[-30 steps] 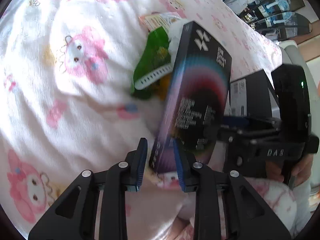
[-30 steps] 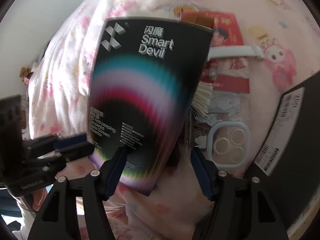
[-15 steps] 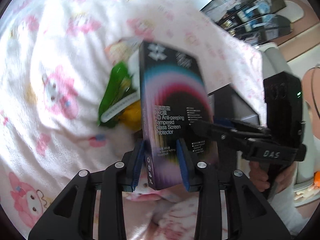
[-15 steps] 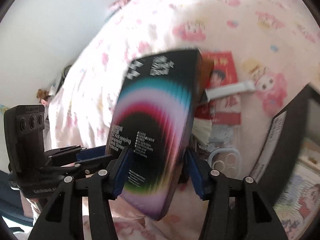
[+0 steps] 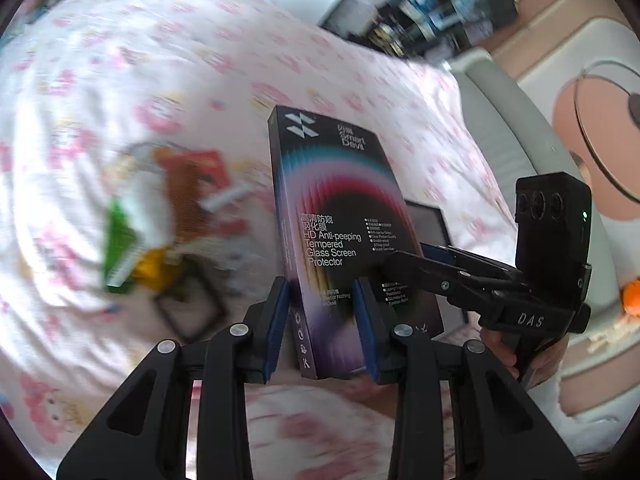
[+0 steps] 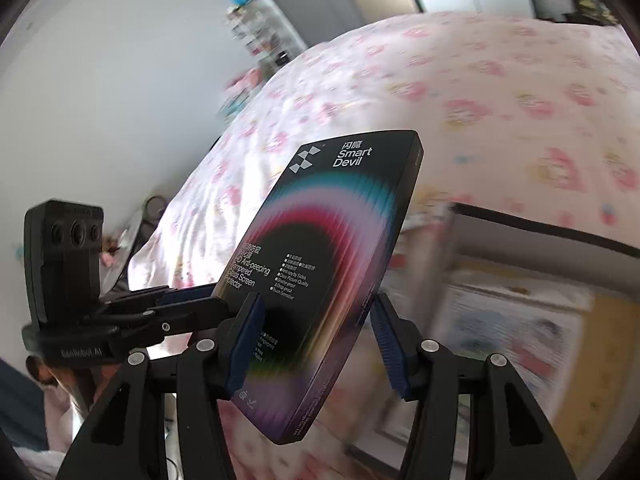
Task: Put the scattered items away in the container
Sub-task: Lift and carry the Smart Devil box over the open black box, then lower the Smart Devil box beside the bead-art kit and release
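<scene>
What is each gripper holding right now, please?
Left gripper: shut on the box.
Right gripper: shut on the same box.

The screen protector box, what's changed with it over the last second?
The screen protector box has been lifted well clear of the bedsheet and its scattered items. The right hand-held gripper, open around the box a second ago, has closed on it. The left hand-held gripper still grips the box's lower end.

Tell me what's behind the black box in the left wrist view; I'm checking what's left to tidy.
Left of the box, a blurred pile on the bedsheet: green packet, red packet. Right of it, a dark container's corner. Anything directly behind is covered.
</scene>
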